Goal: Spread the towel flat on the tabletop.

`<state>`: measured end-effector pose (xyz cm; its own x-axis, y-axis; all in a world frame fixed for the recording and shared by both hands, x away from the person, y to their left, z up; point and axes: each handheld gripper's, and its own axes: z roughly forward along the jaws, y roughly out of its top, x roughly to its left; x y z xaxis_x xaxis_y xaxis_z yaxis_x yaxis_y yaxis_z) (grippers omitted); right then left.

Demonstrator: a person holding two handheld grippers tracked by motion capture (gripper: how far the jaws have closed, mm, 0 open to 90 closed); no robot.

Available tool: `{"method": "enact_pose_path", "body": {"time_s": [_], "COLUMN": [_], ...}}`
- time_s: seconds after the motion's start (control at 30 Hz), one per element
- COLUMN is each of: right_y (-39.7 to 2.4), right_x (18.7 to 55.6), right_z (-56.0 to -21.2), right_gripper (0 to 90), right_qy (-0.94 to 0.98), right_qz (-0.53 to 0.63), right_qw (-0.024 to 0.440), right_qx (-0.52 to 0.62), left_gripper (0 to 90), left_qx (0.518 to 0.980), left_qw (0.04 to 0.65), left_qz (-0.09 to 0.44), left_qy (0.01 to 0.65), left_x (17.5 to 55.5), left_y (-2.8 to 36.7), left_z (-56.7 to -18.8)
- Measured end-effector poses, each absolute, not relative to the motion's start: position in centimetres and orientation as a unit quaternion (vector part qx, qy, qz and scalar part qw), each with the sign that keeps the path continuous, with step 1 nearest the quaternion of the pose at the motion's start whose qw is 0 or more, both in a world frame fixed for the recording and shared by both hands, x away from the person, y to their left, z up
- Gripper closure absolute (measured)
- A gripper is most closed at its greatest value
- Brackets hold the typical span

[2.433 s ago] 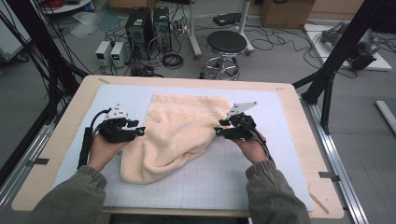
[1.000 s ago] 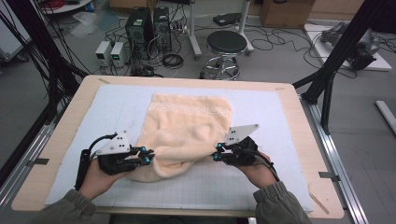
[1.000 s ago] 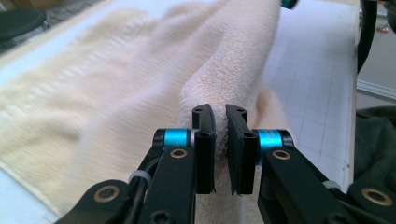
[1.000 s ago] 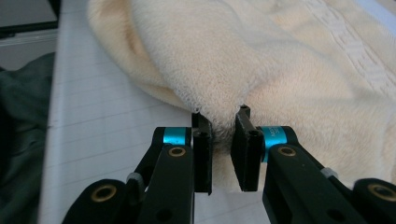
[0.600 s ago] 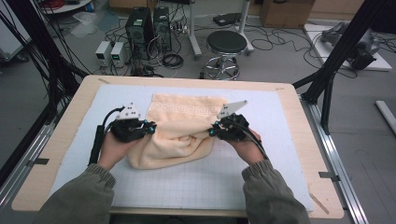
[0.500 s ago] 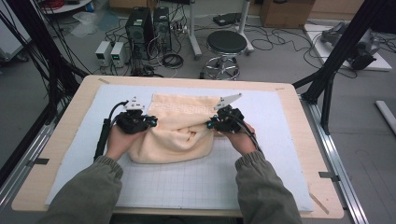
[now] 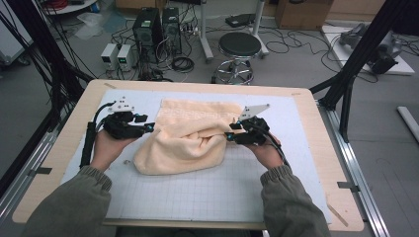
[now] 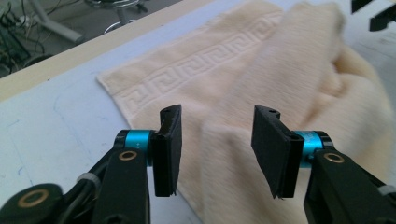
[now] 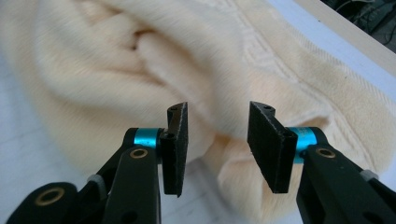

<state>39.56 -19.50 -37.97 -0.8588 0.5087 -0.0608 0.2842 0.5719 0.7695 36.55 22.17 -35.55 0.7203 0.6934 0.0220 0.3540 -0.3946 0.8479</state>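
Towel (image 7: 185, 136) now folded, crosswise.

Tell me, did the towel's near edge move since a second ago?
Yes. The towel has had its near edge carried away from the table's front edge and folded toward the far edge. Both grippers' jaws have just been opening, with no cloth pinched.

My left gripper (image 7: 146, 128) and right gripper (image 7: 230, 136) point inward, facing each other. Both jaws just opened, pads apart, gripping nothing. Forearms low, sleeves near table edge.
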Motion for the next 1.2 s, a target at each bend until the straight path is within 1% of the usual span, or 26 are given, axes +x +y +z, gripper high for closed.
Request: {"method": "enact_pose_path", "body": {"time_s": [0.07, 0.13, 0.17, 0.2, 0.3, 0.33, 0.4, 0.47, 0.53, 0.6, 0.63, 0.67, 0.73, 0.8, 0.9, 1.0, 1.1, 1.2], "right_y": [-19.8, -19.7, -19.4, -19.0, -17.6, -17.2, -16.5, -16.0, -16.0, -15.9, -15.9, -15.9, -15.9, -16.0, -16.2, -16.4, -16.5, -15.9], "right_x": [38.5, 37.5, 37.3, 37.2, 37.4, 37.6, 38.1, 38.6, 38.9, 39.0, 39.0, 39.0, 38.7, 38.2, 36.3, 33.6, 30.8, 28.0], "right_z": [-38.2, -38.8, -39.1, -39.4, -40.3, -40.6, -41.4, -42.5, -43.2, -43.3, -43.3, -43.2, -42.9, -42.5, -41.1, -39.7, -39.2, -39.0], "right_gripper": [56.7, 54.6, 51.6, 50.8, 49.2, 49.1, 49.2, 52.1, 63.8, 74.5, 78.7, 80.5, 81.7, 81.8, 81.8, 82.0, 82.0, 81.9], "right_qy": [0.876, 0.879, 0.885, 0.892, 0.9, 0.9, 0.9, 0.906, 0.907, 0.908, 0.908, 0.909, 0.911, 0.915, 0.917, 0.912, 0.914, 0.906], "right_qz": [0.408, 0.407, 0.401, 0.391, 0.383, 0.385, 0.385, 0.372, 0.37, 0.372, 0.373, 0.372, 0.37, 0.365, 0.368, 0.387, 0.393, 0.415], "right_qw": [0.141, 0.141, 0.132, 0.124, 0.109, 0.112, 0.103, 0.093, 0.081, 0.081, 0.077, 0.077, 0.068, 0.065, 0.067, 0.072, 0.055, 0.027], "right_qx": [0.215, 0.205, 0.197, 0.193, 0.179, 0.173, 0.176, 0.178, 0.183, 0.177, 0.174, 0.169, 0.166, 0.16, 0.139, 0.112, 0.092, 0.075], "left_gripper": [52.1, 50.7, 50.7, 50.6, 50.5, 50.6, 51.7, 54.1, 60.0, 66.2, 69.3, 72.2, 75.9, 76.4, 76.7, 77.1, 77.6, 77.7], "left_qx": [0.818, 0.824, 0.829, 0.834, 0.845, 0.849, 0.859, 0.867, 0.869, 0.869, 0.867, 0.868, 0.864, 0.86, 0.853, 0.846, 0.846, 0.847], "left_qw": [0.448, 0.446, 0.443, 0.439, 0.43, 0.426, 0.412, 0.398, 0.391, 0.388, 0.391, 0.389, 0.393, 0.403, 0.417, 0.432, 0.437, 0.438], "left_qz": [0.195, 0.189, 0.181, 0.173, 0.155, 0.15, 0.143, 0.146, 0.159, 0.166, 0.165, 0.166, 0.166, 0.161, 0.169, 0.172, 0.173, 0.175], "left_qy": [0.305, 0.294, 0.29, 0.287, 0.277, 0.275, 0.267, 0.263, 0.258, 0.259, 0.261, 0.262, 0.268, 0.27, 0.264, 0.259, 0.251, 0.247], "left_x": [34.8, 33.3, 32.7, 32.2, 31.4, 31.3, 31.4, 31.5, 31.5, 31.5, 31.5, 31.5, 31.2, 30.9, 29.8, 28.6, 27.5, 27.0], "left_y": [22.0, 21.7, 21.5, 21.3, 20.6, 20.4, 20.0, 19.5, 19.2, 19.1, 19.1, 19.2, 19.3, 19.7, 20.3, 21.1, 21.7, 22.2], "left_z": [-36.1, -37.3, -38.1, -38.9, -40.9, -41.5, -42.5, -43.3, -43.5, -43.5, -43.5, -43.4, -42.9, -42.2, -40.7, -39.1, -37.7, -36.9]}}
